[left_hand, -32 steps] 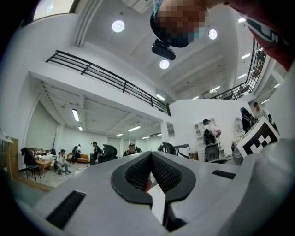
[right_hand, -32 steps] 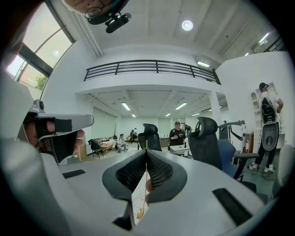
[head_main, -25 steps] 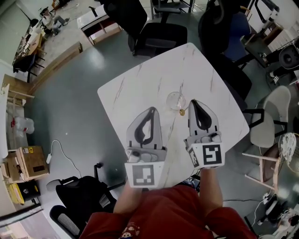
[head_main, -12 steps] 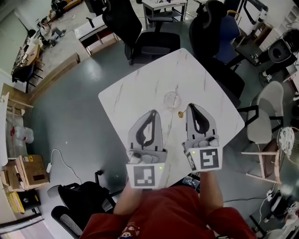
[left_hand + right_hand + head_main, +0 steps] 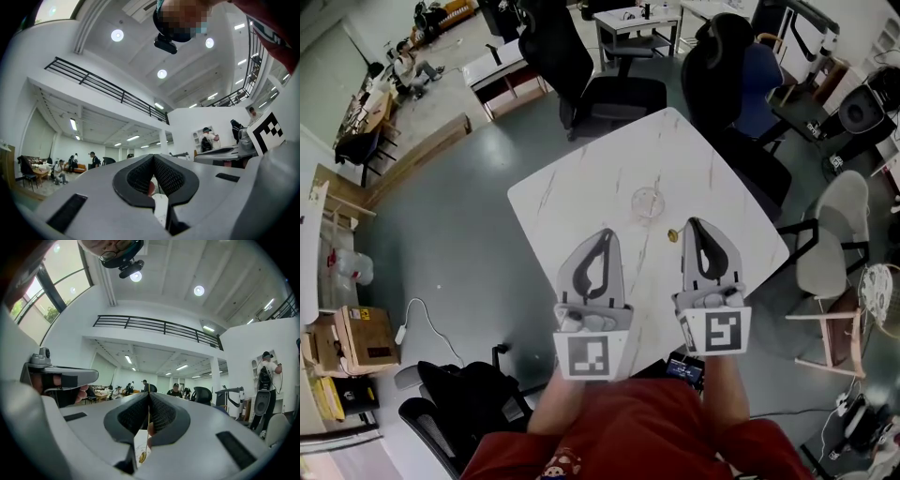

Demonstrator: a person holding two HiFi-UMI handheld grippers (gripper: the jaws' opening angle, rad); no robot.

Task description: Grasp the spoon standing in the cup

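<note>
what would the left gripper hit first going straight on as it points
Likely nothing: the left gripper points over the white marble table, passing left of the clear glass cup.

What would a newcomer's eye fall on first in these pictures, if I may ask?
First, the left tool and right tool, side by side over a white marbled table. The right tool is shut on a thin gold spoon, near a clear cup mid-table; the left tool is shut and empty.
</note>
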